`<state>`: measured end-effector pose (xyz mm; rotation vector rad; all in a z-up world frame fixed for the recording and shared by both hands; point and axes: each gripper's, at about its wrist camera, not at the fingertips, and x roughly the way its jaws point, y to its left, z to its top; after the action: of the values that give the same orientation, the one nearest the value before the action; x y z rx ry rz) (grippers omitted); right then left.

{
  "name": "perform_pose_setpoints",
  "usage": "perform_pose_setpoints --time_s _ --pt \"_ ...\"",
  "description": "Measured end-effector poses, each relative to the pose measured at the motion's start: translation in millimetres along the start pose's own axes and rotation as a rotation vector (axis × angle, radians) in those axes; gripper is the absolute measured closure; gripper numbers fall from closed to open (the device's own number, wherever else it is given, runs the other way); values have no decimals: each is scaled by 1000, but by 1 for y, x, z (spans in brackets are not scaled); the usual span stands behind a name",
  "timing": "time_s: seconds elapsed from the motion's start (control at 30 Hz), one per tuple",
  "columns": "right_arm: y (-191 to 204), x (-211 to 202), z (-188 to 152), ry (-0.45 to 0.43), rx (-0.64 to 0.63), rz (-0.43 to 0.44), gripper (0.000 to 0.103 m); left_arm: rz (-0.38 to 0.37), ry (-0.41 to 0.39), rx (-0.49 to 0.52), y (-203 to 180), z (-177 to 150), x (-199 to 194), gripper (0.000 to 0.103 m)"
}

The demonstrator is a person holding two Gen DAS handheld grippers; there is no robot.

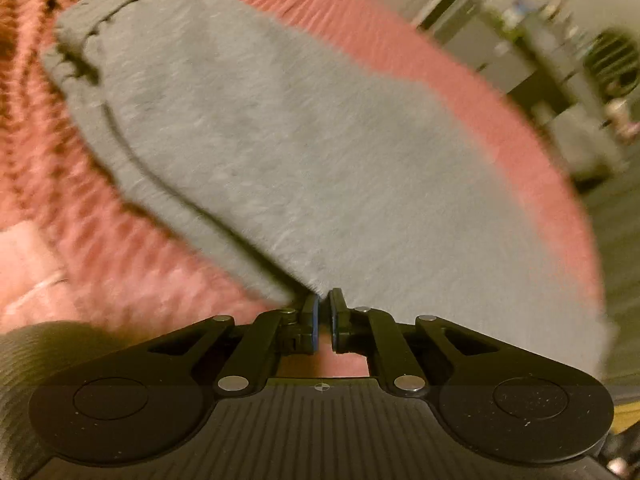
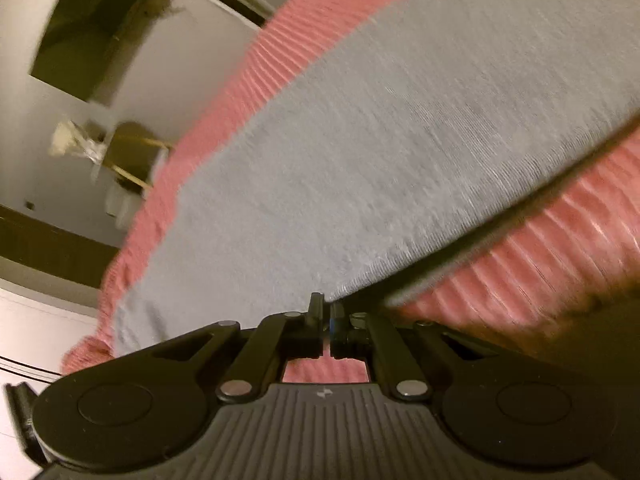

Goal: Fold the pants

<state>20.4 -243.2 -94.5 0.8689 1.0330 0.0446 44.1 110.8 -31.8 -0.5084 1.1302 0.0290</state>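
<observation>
Pants (image 1: 280,140) stretch lengthwise away; both claws pinch near edge.

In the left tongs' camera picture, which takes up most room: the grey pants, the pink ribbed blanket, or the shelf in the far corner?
As they look in that view:
1. Grey pants, slightly ahead
2. Pink ribbed blanket, close behind; the pants hide much of it
3. Shelf, smallest, though it is far off and blurred
</observation>
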Motion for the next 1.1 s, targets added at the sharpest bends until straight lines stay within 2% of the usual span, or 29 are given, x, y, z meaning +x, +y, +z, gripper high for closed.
perform_pose_setpoints --time_s 0.07,0.1,0.13,0.17,0.23,0.33,0.43,0.5,0.53,0.57,0.63,0.67,0.8,0.9,0.93,1.07,1.1 --pt "5 6 2 25 -29 -42 96 84 47 -16 -1 3 8 86" --pt "10 4 3 30 -50 -51 96 92 48 -21 -2 4 6 85" --pt "13 0 4 30 -68 -49 96 91 31 -11 -5 5 2 76" --pt "16 -5 5 28 -83 -46 96 98 7 13 -8 5 -5 61" --pt "20 -18 8 16 -116 -51 96 128 -49 59 -17 4 -22 50" --pt "27 -34 18 -14 -171 -68 93 109 -108 114 -29 6 -41 45" --pt "24 -39 30 -61 -189 -87 92 125 -172 168 -47 11 -44 30" --pt "26 -37 37 -90 -204 -115 91 157 -202 218 -57 13 -34 29" --pt "26 -31 41 -96 -216 -125 87 167 -205 243 -60 14 -26 29" --pt "26 -24 44 -95 -239 -151 77 177 -202 257 -64 17 -18 29" --pt "21 -6 52 -51 -272 -222 66 185 -206 289 -68 19 -1 29" --pt "17 1 55 -33 -282 -257 66 197 -203 300 -67 20 8 29" --pt "8 -2 64 -17 -305 -224 66 279 -166 322 -62 18 40 29" --pt "1 -4 66 -1 -318 -192 63 296 -172 332 -61 18 49 25" --pt "-1 -5 65 -5 -311 -176 57 299 -179 339 -61 17 50 23" --pt "5 -2 56 16 -373 -123 20 314 -180 354 -58 15 54 17" --pt "10 -1 54 31 -416 -134 16 314 -179 349 -57 15 55 16"
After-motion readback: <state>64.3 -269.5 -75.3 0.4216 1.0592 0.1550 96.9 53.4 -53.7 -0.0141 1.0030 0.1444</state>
